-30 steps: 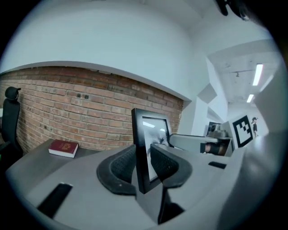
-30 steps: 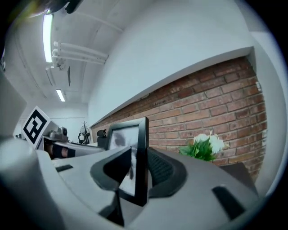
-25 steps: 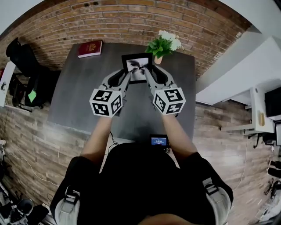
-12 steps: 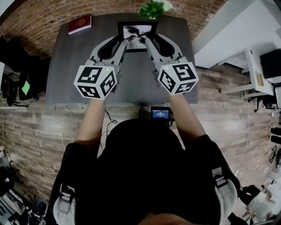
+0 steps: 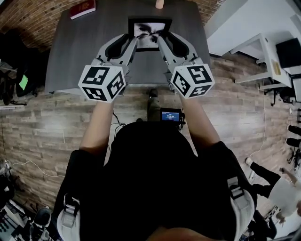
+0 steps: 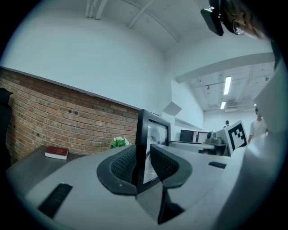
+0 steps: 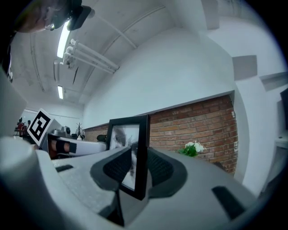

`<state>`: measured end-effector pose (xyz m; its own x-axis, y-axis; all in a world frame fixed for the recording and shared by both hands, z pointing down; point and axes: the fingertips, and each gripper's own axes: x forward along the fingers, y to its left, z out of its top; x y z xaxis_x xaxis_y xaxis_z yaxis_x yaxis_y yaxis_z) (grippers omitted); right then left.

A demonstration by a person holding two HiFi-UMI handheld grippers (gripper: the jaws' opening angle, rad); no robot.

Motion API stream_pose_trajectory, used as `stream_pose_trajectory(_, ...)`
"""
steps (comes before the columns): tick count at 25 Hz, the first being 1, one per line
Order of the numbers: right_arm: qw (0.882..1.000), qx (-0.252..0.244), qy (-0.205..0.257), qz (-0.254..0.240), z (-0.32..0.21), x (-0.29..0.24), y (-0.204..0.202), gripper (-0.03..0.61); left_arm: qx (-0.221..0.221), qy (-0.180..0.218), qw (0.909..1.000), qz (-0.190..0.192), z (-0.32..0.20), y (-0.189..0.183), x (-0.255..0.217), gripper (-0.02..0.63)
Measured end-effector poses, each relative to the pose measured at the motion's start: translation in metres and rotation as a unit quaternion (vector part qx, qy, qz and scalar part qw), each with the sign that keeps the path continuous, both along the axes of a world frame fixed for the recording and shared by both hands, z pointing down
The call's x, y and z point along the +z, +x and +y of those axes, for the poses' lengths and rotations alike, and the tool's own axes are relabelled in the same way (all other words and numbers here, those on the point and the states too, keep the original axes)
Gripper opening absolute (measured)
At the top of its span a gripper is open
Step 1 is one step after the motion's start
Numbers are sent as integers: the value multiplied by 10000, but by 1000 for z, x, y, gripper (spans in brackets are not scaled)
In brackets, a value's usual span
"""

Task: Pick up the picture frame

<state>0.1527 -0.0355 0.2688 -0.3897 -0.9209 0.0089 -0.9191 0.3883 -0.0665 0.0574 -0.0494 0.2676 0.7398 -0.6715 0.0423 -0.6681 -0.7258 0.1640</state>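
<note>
A black picture frame (image 5: 149, 31) with a black-and-white print is held up in the air above the grey table (image 5: 80, 52). My left gripper (image 5: 132, 41) is shut on the frame's left edge and my right gripper (image 5: 162, 41) is shut on its right edge. In the left gripper view the frame (image 6: 152, 134) stands edge-on between the two ribbed pads (image 6: 123, 165). The right gripper view shows the frame (image 7: 131, 143) clamped the same way between that gripper's pads (image 7: 159, 168).
A red book (image 5: 83, 8) lies at the table's far left corner. A potted plant (image 6: 119, 143) with white flowers stands at the table's far edge by the brick wall. A small screen (image 5: 170, 115) hangs at the person's chest. White desks (image 5: 263, 52) stand to the right.
Both grippers have lifted the frame off the table and drawn it toward the person. The head view has tilted further down, so the plant has slid almost out of the picture's top.
</note>
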Motion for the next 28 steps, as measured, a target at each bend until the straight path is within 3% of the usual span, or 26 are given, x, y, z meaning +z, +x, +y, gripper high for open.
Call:
stream_pose_trajectory(6,9997,-19,-226,-50,32,15,-9,114,-10,-218,9998,-3,33,-9,15,94)
stream_pose_trajectory(13,9997,-184,-140,-107,61,18,-7,114,-142,-261,9996,23,65,-9,21,94)
stream_pose_trajectory(20,9986,-427,-246,-208,72,26,39,114,-223,-278,9994,24,74,36,20,89)
stream_pose_trajectory(28,9982,-350,-325,-368,56,31,104,114,-107,-317,9994,-60,63,102,19,86)
